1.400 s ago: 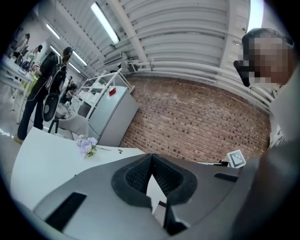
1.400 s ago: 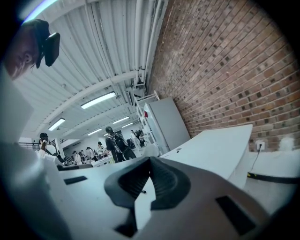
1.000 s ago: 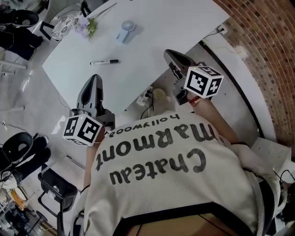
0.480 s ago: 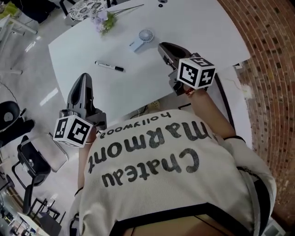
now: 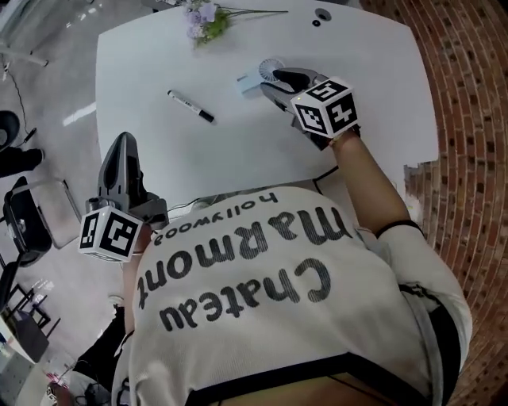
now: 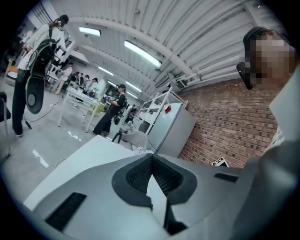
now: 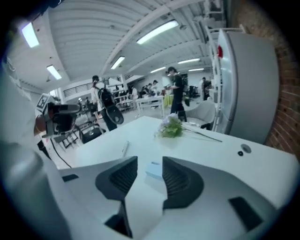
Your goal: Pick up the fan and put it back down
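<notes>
- We hold our right tool [image 5: 275, 82] over the table [image 5: 238, 151], in the upper middle of the head view, with its tips right beside the fan [image 5: 258, 77].
- The fan lies flat on the table. Its round head points to the upper right and its pale blue handle to the lower left.
- In the right gripper view, the jaws of the right tool [image 7: 150, 161] are opening. The fan [image 7: 153, 169] shows in the gap between them, and the pads do not press on it.
- Our left tool [image 5: 123, 144] is at the left of the head view, over the table's lower left corner and well apart from the fan.
- In the left gripper view, the left tool [image 6: 152, 157] is closed, tip against tip, with nothing held.
- A marker [image 5: 190, 106] lies on the table left of the fan, and flowers [image 5: 202, 16] lie near the top edge of the frame.
- In the right gripper view, the marker [image 7: 124, 148] is left of centre and the flowers [image 7: 171, 127] are above the jaws.
- A brick wall [image 5: 468, 158] fills the right side of the head view.
</notes>
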A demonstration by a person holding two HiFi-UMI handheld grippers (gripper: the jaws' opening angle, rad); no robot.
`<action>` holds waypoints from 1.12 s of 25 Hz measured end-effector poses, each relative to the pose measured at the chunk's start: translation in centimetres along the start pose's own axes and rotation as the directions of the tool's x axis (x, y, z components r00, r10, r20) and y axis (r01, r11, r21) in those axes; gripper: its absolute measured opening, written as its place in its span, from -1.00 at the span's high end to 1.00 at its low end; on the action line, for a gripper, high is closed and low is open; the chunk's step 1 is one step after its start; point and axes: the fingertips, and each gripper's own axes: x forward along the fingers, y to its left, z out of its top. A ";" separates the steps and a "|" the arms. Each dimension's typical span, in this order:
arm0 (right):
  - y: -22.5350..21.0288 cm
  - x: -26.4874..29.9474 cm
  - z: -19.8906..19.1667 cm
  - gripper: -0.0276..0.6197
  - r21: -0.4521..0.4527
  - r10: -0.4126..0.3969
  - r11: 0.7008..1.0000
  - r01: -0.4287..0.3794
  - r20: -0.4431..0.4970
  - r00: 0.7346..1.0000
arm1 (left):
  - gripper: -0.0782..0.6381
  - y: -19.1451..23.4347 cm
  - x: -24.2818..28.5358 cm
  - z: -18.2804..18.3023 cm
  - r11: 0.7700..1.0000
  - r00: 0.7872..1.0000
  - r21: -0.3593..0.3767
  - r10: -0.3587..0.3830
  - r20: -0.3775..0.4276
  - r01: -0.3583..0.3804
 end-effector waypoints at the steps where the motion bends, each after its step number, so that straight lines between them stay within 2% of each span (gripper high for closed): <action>1: 0.0 0.6 -0.2 0.38 -0.039 0.036 0.999 -0.037 -0.046 0.998 | 0.78 0.3 -0.3 -0.2 1.000 1.000 -0.010 0.025 0.004 -0.025; 3: 0.0 1.7 -0.5 0.36 -0.115 0.095 0.987 -0.110 -0.131 0.987 | 0.78 0.8 -0.8 -0.8 0.997 0.998 -0.026 0.068 0.008 -0.067; 6: -0.4 3.1 -0.5 0.32 -0.240 0.131 0.953 -0.186 -0.228 0.965 | 0.78 1.3 -1.1 -1.4 0.993 0.993 -0.046 0.113 0.019 -0.112; 13: -0.4 5.8 -1.0 0.15 -0.462 0.168 0.816 -0.347 -0.385 0.908 | 0.78 2.0 -2.5 -2.6 0.978 0.979 -0.066 0.201 0.029 -0.199; 23: -0.2 9.1 -3.6 0.06 -0.569 0.123 0.655 -0.498 -0.570 0.813 | 0.78 3.3 -4.2 -2.4 0.956 0.958 -0.099 0.282 0.042 -0.277; 28: -0.2 9.7 -5.3 0.01 -0.591 0.084 0.592 -0.548 -0.631 0.772 | 0.78 3.6 -4.6 -2.4 0.949 0.953 -0.128 0.297 0.056 -0.288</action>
